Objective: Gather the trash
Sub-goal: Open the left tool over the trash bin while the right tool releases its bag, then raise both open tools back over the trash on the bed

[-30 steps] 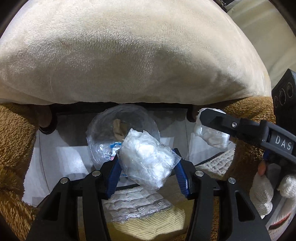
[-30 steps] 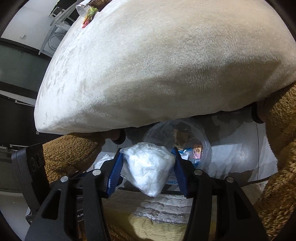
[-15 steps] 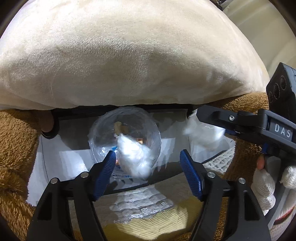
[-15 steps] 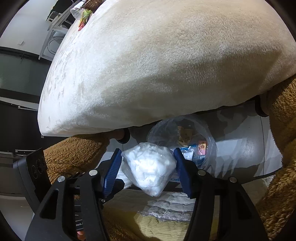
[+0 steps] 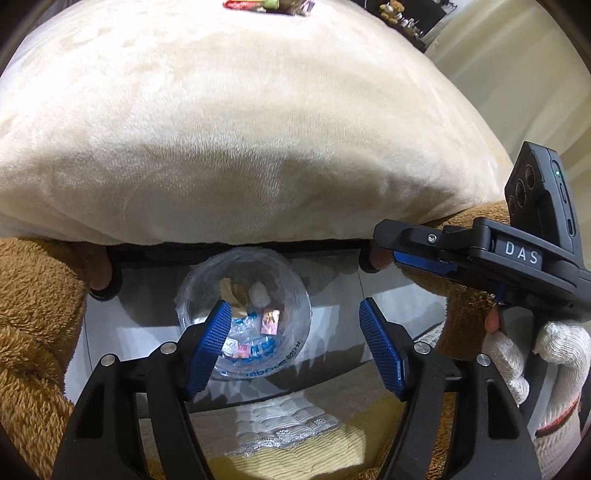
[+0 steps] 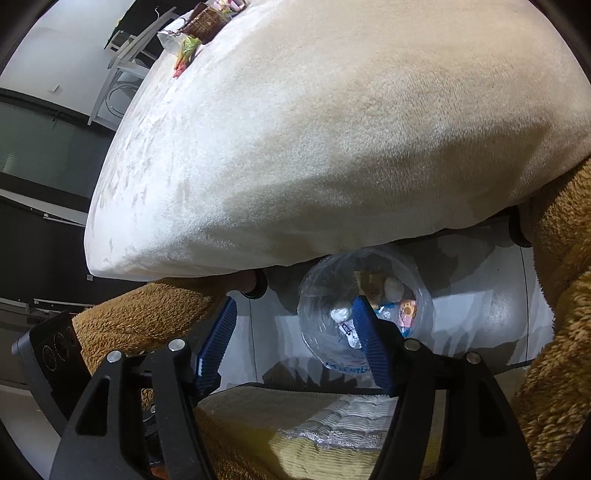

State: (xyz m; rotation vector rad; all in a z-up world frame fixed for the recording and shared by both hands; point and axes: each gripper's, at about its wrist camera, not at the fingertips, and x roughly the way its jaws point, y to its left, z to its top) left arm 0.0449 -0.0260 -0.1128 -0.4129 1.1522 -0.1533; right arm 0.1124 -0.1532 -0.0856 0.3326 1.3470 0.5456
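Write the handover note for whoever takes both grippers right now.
Left gripper: jaws open, empty.
Right gripper: jaws open, empty.
Both hang over the clear bin bag on the floor, below the cream cushion.
Done: white wads and wrappers lie in the bag.
Left: colourful wrappers by a basket at the cushion's far end.

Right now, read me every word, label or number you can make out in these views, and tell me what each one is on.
"DAS": white letters on the body of the right claw, seen from the left wrist.
Blue print on the clear plastic bag lining the bin: too warped to read.
Print on the small wrappers inside the bag: too small to read.
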